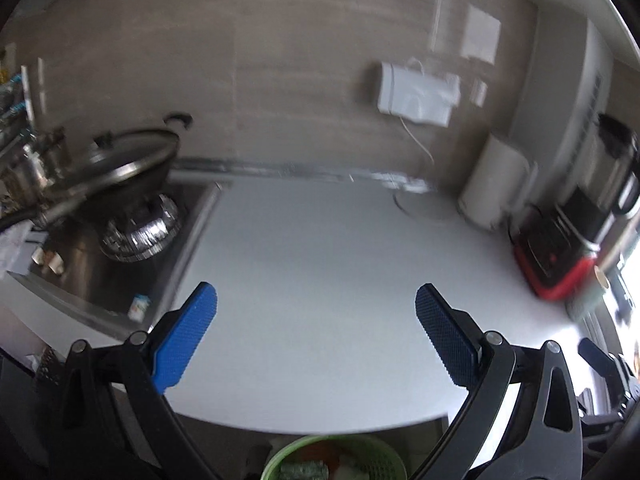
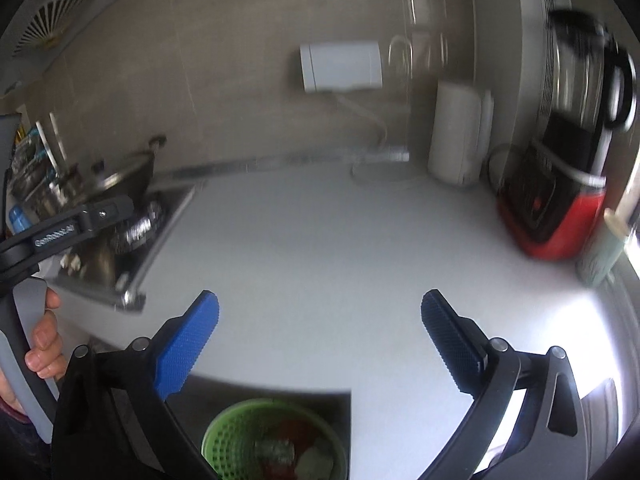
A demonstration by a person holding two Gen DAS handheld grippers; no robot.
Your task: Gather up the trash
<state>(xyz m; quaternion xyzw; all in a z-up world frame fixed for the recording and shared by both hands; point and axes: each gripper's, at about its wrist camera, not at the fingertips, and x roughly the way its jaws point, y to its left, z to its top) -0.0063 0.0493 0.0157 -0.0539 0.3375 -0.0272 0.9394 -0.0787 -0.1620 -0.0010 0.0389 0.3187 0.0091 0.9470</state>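
- The left gripper [image 1: 316, 312] and the right gripper [image 2: 320, 318] both stand spread wide with nothing between their textured blue pads [image 1: 188, 332], above the smooth white countertop [image 1: 320, 260].
- The countertop's near edge curves just beyond the round green perforated plastic bin [image 2: 240, 432] below it; mixed trash [image 2: 292, 444] lies inside the bin.
- To the left sits a steel stove [image 1: 120, 272] with a dark wok [image 1: 120, 164].
- At the far right stand a white cylindrical appliance [image 2: 460, 132] and a red-and-black blender [image 2: 560, 184].
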